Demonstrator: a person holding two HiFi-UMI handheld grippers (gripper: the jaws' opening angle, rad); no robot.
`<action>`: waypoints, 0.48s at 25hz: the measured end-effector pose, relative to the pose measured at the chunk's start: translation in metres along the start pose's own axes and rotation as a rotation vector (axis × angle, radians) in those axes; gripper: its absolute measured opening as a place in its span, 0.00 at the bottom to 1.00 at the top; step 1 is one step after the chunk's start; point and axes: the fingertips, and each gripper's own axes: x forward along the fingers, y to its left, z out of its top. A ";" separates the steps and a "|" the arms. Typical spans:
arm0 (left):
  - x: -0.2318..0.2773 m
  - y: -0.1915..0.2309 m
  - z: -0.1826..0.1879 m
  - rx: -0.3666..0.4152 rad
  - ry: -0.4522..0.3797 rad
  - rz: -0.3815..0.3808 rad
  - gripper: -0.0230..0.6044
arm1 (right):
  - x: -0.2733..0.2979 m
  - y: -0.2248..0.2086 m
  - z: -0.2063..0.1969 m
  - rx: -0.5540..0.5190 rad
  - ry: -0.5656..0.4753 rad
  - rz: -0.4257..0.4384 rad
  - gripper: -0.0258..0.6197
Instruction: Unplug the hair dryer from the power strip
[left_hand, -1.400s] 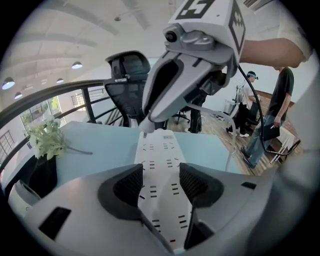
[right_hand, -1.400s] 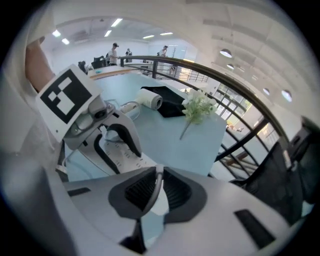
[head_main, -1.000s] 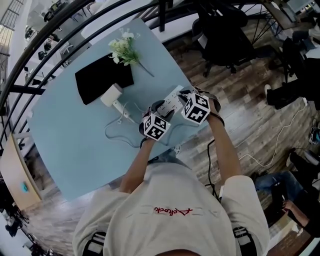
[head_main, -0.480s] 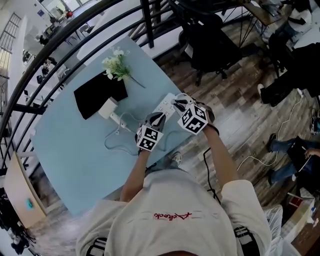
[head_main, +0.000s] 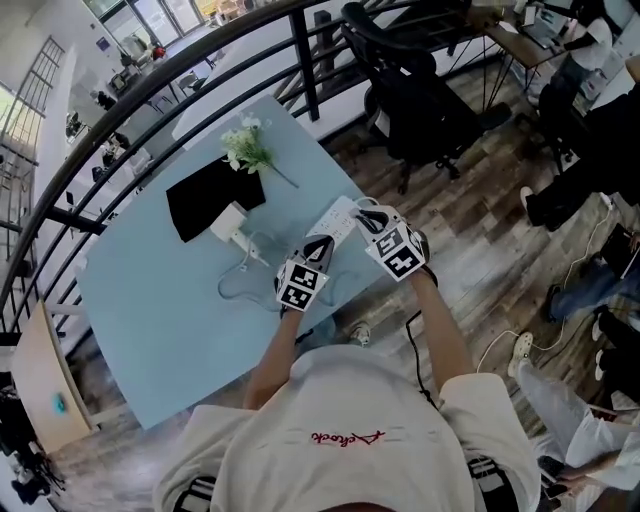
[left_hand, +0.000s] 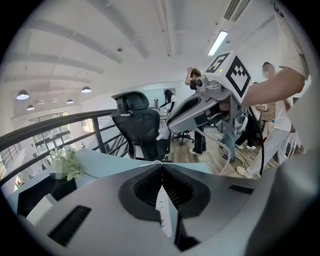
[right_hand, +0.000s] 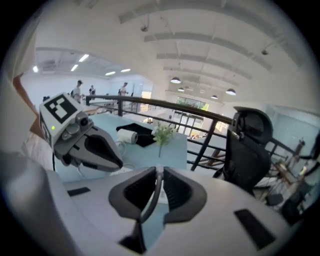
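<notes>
blue table (head_main: 150, 300), left hand-held gripper (left_hand: 162, 168) just closed empty, right hand-held gripper (right_hand: 159, 173) pinching grey cord (right_hand: 151, 196)

Head view steeply overhead; both gripper views low across shared table (head_main: 150, 300)

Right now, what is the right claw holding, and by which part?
The right claw is shut on a grey cord, which is pinched along its length between the pads.
</notes>
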 end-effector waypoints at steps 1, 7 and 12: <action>-0.004 0.000 0.004 -0.009 -0.013 0.008 0.05 | -0.006 -0.003 0.002 0.057 -0.042 -0.012 0.13; -0.031 -0.003 0.033 -0.107 -0.111 0.052 0.05 | -0.046 -0.018 0.006 0.355 -0.255 -0.083 0.13; -0.050 -0.002 0.048 -0.152 -0.168 0.083 0.05 | -0.067 -0.013 -0.005 0.470 -0.345 -0.134 0.13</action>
